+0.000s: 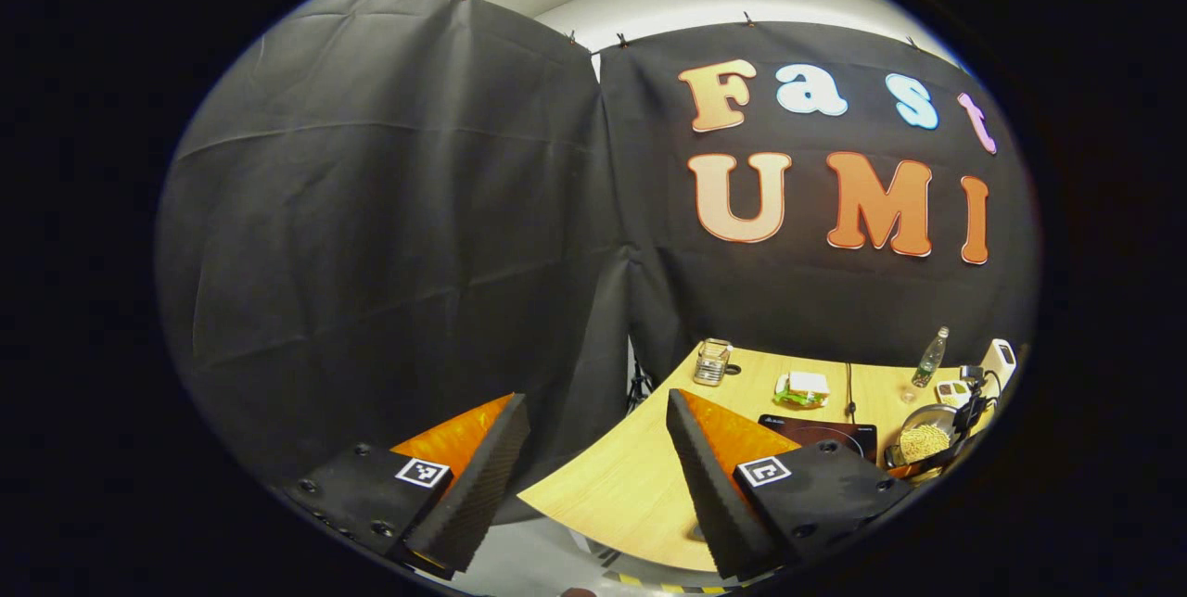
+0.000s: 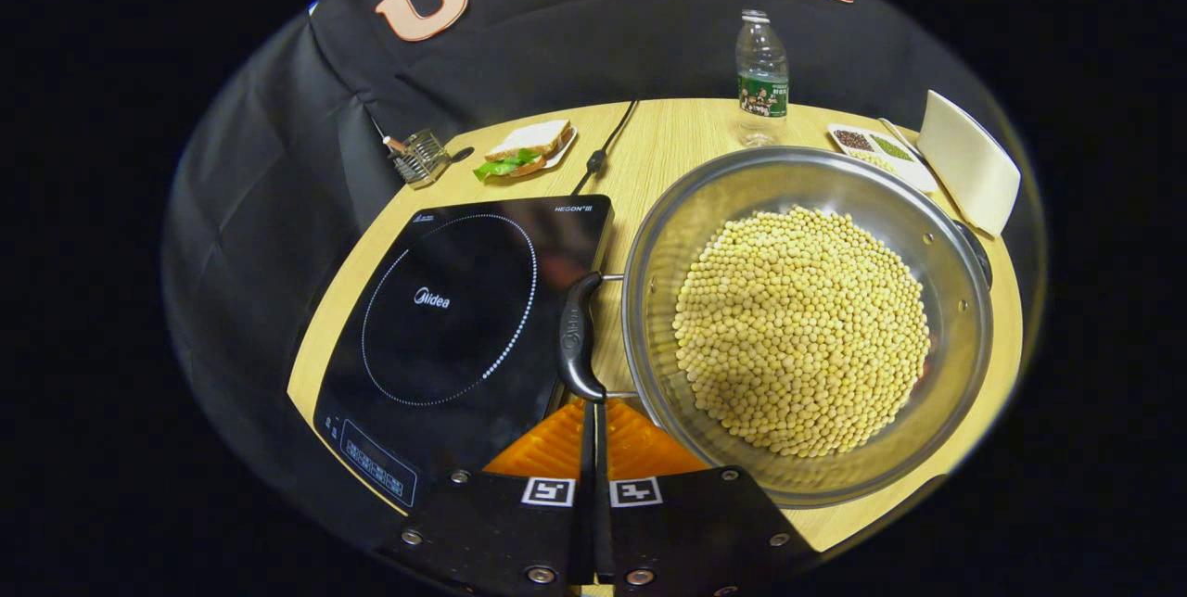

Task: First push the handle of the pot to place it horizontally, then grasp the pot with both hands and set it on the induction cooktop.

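R gripper (image 2: 593,430) has its fingers pressed together w/ nothing between, tips just below the black handle (image 2: 579,337) on the pot's (image 2: 955,300) left side. Pot, full of beans (image 2: 802,328), sits on the table (image 2: 658,152) just right of the cooktop (image 2: 464,319). L gripper (image 1: 593,458) is spread wide, off the table edge, away from pot.
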The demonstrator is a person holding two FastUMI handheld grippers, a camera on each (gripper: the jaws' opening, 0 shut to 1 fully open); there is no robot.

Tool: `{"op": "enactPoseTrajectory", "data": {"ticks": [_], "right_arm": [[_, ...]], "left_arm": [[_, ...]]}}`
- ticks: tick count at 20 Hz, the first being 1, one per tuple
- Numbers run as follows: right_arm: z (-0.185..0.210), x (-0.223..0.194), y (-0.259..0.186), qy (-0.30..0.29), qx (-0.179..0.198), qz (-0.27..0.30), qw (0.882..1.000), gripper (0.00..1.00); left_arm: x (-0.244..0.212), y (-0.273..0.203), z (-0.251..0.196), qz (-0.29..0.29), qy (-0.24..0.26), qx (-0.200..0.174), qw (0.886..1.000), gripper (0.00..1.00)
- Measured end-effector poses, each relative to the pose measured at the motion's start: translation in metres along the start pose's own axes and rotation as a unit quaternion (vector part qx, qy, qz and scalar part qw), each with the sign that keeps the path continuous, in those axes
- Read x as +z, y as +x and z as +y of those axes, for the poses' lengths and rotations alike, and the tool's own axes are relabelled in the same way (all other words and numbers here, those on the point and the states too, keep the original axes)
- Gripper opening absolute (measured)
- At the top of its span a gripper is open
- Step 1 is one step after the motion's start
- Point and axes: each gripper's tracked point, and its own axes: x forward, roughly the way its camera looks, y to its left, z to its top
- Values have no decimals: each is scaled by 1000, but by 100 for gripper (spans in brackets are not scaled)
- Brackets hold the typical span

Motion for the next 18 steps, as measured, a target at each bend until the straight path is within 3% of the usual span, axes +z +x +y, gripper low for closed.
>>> {"op": "enactPoseTrajectory", "data": {"ticks": [5,11,13,18], "right_arm": [[3,16,7,-2,2,-10,1000,0],[9,39,-21,-14,17,-48,999,1],[-5,48,-44,11,19,-67,997,1],[-83,69,-95,52,-35,-120,991,0]], "left_arm": [[-19,10,-31,23,-5,-34,999,98],[-38,24,-115,59,-16,-132,989,98],[-40,26,-150,62,-14,-171,983,98],[-55,26,-236,82,-6,-258,963,97]]}}
